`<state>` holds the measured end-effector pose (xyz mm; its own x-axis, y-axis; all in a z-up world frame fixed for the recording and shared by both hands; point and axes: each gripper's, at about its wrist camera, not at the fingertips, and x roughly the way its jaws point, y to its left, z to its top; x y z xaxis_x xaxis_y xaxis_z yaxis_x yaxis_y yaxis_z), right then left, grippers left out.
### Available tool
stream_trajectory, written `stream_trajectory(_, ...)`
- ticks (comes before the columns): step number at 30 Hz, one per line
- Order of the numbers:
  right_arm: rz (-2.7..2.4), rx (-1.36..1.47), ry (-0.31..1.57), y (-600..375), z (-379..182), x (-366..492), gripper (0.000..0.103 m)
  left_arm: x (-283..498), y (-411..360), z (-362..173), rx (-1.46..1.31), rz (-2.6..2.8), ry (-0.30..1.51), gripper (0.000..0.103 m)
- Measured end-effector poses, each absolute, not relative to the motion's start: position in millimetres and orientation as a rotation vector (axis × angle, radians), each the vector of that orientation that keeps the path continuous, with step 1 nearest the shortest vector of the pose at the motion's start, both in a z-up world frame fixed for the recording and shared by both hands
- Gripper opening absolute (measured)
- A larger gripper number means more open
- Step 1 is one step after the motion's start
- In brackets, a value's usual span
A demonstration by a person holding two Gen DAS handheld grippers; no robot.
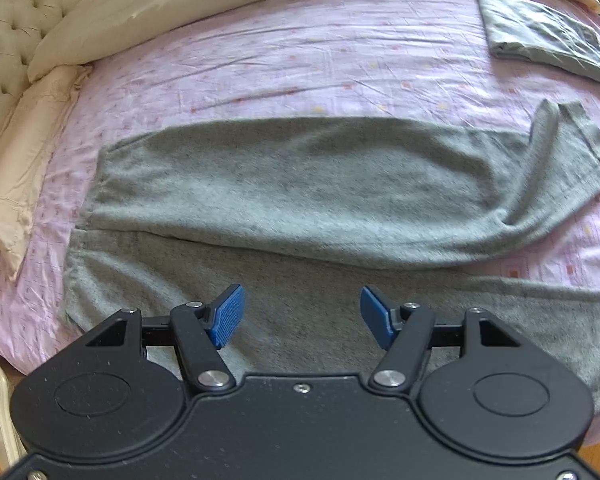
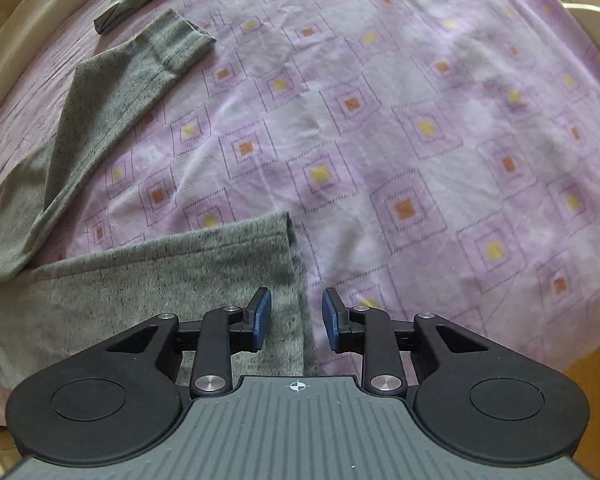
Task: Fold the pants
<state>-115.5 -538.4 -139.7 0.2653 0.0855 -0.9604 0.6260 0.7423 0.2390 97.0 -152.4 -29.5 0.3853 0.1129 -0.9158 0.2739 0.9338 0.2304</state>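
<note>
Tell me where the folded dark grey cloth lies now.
In the left wrist view, the folded dark grey cloth lies at upper right on the pink bedsheet, beyond the grey pants.

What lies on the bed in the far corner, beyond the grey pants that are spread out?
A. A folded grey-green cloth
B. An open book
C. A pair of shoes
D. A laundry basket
A: in the left wrist view a flat folded grey-green cloth lies on the pink sheet, apart from the grey pants.

The left gripper's black body is hiding the near part of the grey pants, whose lower leg is running off the right edge, slightly blurred.
</note>
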Motion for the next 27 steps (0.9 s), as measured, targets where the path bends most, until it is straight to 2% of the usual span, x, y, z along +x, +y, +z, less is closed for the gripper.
stream_trajectory(5, -0.382, 0.808, 1.287, -533, -154, -116, 0.028, 104, -144, -25, 0.385, -0.101, 1.15, 0.068)
stream_trajectory(6, -0.374, 0.81, 1.285, -531, -154, -114, 0.022, 105, -142, -24, 0.384, -0.101, 1.148, 0.068)
stream_trajectory(7, -0.355, 0.8, 1.282, -528, -150, -110, 0.005, 106, -141, -24, 0.384, -0.102, 1.147, 0.068)
stream_trajectory(13, -0.399, 0.501, 1.291, -516, -110, -84, 0.005, 115, -129, -21, 0.411, -0.095, 1.113, 0.068)
stream_trajectory(20, -0.465, 0.45, 1.414, -519, -147, -70, 0.005, 122, -110, -12, 0.382, -0.068, 1.083, 0.068)
stream_trajectory(23, -0.521, 0.485, 1.384, -524, -138, -67, 0.01, 122, -99, -7, 0.356, -0.048, 1.077, 0.068)
stream_trajectory(27, -0.543, 0.39, 1.258, -524, -103, -52, 0.01, 122, -90, -9, 0.325, -0.018, 1.09, 0.068)
